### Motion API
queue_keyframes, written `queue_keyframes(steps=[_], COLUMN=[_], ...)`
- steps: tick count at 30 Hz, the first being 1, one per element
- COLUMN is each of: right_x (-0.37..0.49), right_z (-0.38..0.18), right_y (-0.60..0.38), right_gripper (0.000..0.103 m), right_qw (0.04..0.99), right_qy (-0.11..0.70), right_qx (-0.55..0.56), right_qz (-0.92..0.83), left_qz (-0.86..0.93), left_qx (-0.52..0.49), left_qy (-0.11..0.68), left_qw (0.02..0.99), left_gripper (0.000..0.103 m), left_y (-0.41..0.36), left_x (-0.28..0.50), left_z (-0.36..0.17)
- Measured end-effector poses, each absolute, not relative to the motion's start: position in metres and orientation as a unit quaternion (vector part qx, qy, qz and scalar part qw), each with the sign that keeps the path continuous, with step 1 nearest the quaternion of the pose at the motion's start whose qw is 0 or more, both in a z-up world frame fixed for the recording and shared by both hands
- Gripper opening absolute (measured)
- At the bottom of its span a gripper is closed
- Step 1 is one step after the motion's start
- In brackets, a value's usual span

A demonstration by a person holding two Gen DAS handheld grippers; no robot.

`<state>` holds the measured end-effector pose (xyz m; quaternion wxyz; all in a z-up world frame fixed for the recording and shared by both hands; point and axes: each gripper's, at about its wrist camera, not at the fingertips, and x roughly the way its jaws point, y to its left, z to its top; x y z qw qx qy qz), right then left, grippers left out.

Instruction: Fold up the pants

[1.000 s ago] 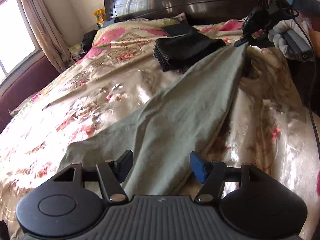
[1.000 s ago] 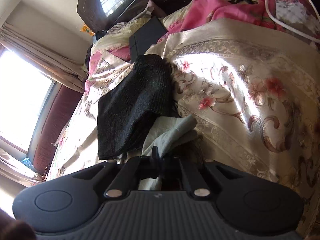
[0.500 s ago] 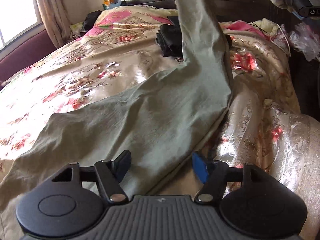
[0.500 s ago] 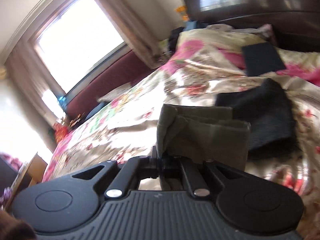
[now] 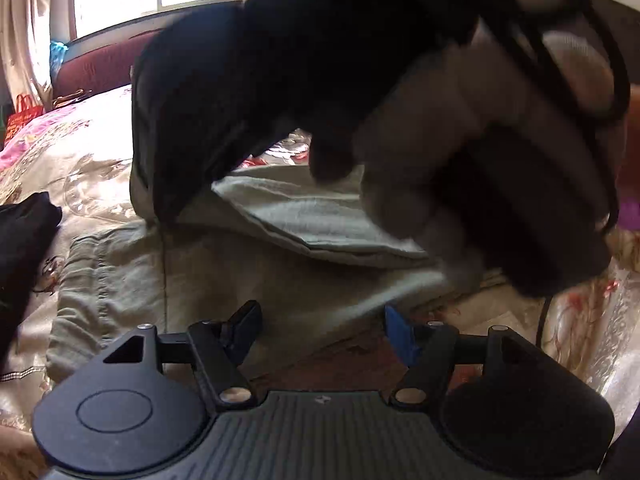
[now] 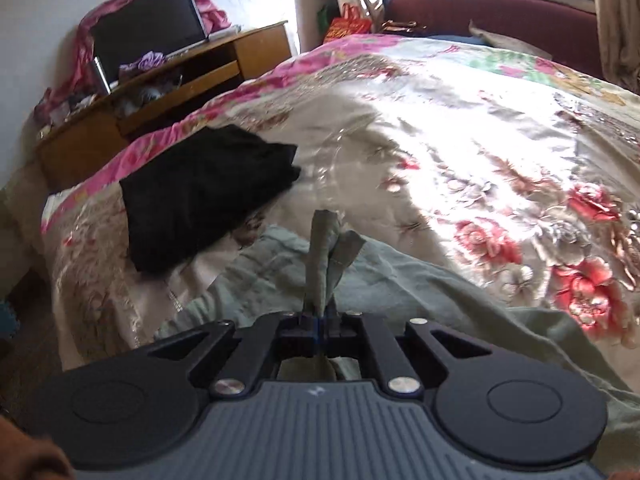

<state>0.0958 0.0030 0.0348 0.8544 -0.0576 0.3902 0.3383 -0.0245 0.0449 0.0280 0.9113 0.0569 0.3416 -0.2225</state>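
Observation:
The grey-green pants [image 5: 192, 276] lie on the floral bedspread [image 5: 80, 164], one end doubled back over the rest. My left gripper [image 5: 320, 328] is open and empty, low over the pants' near edge. My right gripper [image 6: 318, 320] is shut on a bunched end of the pants [image 6: 328, 248], held just above the rest of the garment [image 6: 440, 292]. In the left wrist view the right gripper body and gloved hand [image 5: 460, 128] fill the upper frame, close and blurred, hiding the pinched cloth.
A folded black garment [image 6: 200, 192] lies on the bed just left of the pants, also at the left edge of the left wrist view [image 5: 24, 248]. A wooden desk with a monitor [image 6: 160, 64] stands beyond the bed. A maroon seat [image 6: 500, 20] runs under the window.
My right gripper has swung the pants end over and down toward the left gripper, doubling the garment. Both cameras have turned from the headboard toward the window side. The left gripper stays open.

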Motion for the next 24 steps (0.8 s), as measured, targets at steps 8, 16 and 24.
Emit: queue_keyframes(steps=[8, 16, 24], right_x=[0.102, 0.071, 0.068], right_z=[0.06, 0.046, 0.02], right_y=[0.012, 0.081, 0.088], right_gripper=[0.004, 0.004, 0.022], right_qw=[0.871, 0.816, 0.78], right_qy=[0.375, 0.349, 0.398], right_qx=[-0.069, -0.203, -0.207], right_qz=[0.31, 0.413, 0.436], left_qz=[-0.211, -0.19, -0.197], left_qx=[-0.009, -0.016, -0.013], left_qy=[0.329, 0.337, 0.359], left_qw=[0.921, 0.922, 0.912], left_gripper=[0.082, 0.082, 0.083], left_y=[0.074, 0.09, 0.105], left_x=[-0.021, -0.029, -0.04], left_z=[0.028, 0.028, 0.027])
